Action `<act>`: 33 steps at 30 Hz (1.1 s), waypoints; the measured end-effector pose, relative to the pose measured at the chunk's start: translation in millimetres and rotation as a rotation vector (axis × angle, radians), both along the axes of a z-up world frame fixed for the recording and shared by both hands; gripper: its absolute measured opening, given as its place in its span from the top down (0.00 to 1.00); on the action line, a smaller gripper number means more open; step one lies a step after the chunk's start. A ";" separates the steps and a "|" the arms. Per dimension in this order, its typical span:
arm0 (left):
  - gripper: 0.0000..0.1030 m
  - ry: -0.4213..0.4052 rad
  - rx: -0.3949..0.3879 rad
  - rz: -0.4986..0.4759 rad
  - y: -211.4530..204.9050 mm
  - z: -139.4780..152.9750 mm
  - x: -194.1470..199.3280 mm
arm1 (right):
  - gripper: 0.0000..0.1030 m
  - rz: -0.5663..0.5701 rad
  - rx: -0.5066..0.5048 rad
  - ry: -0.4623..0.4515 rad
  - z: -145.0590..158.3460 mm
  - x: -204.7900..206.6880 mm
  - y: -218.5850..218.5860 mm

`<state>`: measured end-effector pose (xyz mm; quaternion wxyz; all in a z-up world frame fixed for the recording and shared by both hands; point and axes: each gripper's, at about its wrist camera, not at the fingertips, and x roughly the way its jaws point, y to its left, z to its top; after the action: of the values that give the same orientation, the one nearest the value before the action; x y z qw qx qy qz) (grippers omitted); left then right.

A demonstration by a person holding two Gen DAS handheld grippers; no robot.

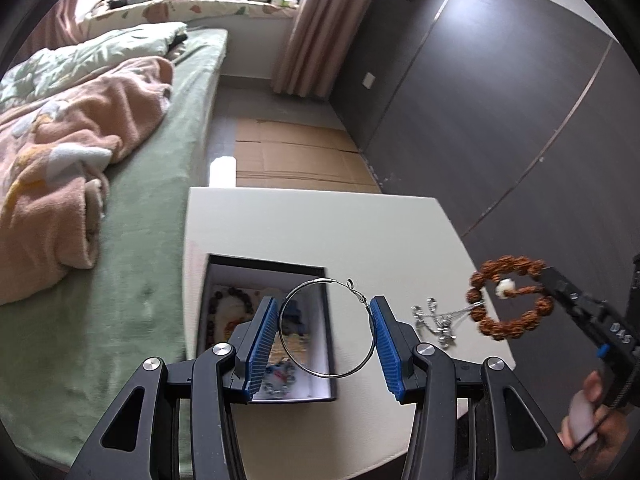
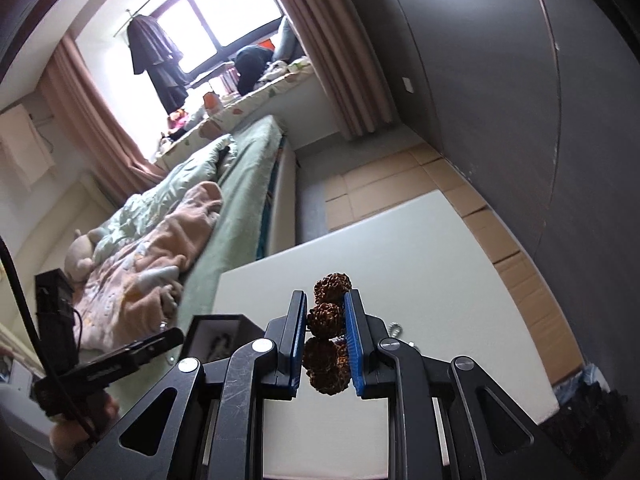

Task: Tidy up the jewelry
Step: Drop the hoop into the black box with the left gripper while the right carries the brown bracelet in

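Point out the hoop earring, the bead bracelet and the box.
hoop earring (image 1: 327, 328): left wrist view, wire ring's lower left arc.
bead bracelet (image 1: 510, 300): left wrist view, brown beads.
box (image 1: 264, 266): left wrist view, far rim.
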<state>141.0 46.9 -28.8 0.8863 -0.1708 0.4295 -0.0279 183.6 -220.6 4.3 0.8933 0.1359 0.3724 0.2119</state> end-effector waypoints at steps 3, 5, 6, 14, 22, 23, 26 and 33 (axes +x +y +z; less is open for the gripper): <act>0.52 0.009 0.009 0.012 5.6 -2.2 -0.7 | 0.81 0.017 0.012 -0.028 12.8 -2.8 8.6; 0.52 0.012 0.012 0.018 8.6 -2.8 -0.7 | 0.81 0.029 0.015 -0.049 24.0 -3.6 15.4; 0.52 0.011 0.012 0.022 10.8 -2.9 -0.6 | 0.81 0.034 0.016 -0.057 28.5 -3.7 18.7; 0.43 0.059 -0.097 0.079 36.1 -10.9 1.6 | 0.81 0.082 0.004 -0.138 77.2 -8.5 48.2; 0.34 0.031 -0.130 0.087 45.1 -4.3 -5.4 | 0.81 0.153 -0.017 -0.151 88.5 -7.7 89.1; 0.34 0.029 -0.129 0.092 47.3 -3.6 -6.8 | 0.81 0.162 -0.018 -0.147 86.3 -7.8 94.0; 0.33 0.026 -0.115 0.110 53.4 -2.4 -9.6 | 0.81 0.199 -0.017 -0.119 73.8 -5.7 110.7; 0.16 0.046 -0.082 0.138 70.7 -5.8 -20.0 | 0.81 0.262 -0.032 -0.021 24.8 6.8 144.7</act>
<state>121.0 117.6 -34.6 0.8684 -0.2366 0.4354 0.0197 190.4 -75.9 29.1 0.8639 0.0697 0.3806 0.3223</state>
